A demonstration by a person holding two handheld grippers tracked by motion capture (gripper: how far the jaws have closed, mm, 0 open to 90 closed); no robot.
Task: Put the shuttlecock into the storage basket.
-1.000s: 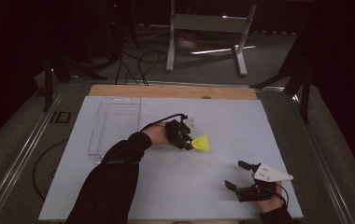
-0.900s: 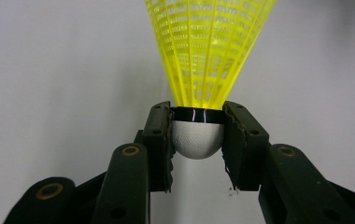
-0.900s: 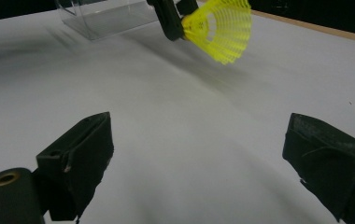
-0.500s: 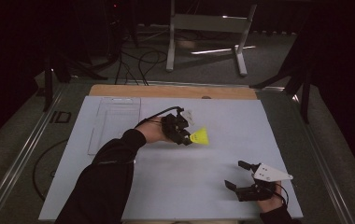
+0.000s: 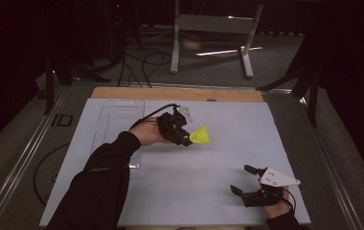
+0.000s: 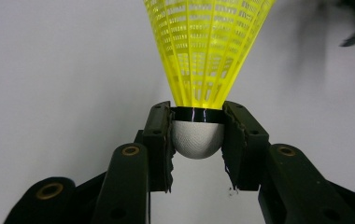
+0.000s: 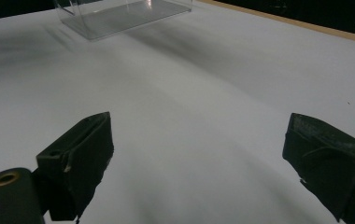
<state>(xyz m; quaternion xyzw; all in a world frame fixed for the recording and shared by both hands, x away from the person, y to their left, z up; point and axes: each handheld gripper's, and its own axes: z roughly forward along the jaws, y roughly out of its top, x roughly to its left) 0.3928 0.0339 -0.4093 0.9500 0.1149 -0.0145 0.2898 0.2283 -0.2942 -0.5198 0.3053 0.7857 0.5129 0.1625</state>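
Note:
A yellow shuttlecock (image 5: 200,135) with a white cork head (image 6: 197,138) hangs above the middle of the white table sheet (image 5: 218,158). My left gripper (image 5: 184,138) is shut on that cork; in the left gripper view both pads (image 6: 160,140) press its sides and the yellow skirt (image 6: 208,46) fans away from me. My right gripper (image 5: 243,179) rests near the table's front right with its jaws wide apart. In the right gripper view (image 7: 199,158) nothing lies between its pads (image 7: 89,154).
A clear plastic box (image 5: 118,122) stands on the sheet at the left, behind the left forearm (image 5: 108,172); its corner (image 7: 119,16) shows at the top of the right gripper view. A wooden strip (image 5: 175,93) edges the far side. A metal stand (image 5: 213,33) is beyond the table.
My left gripper has risen and shifted slightly away from me with the shuttlecock held in it. The right gripper has stayed where it was.

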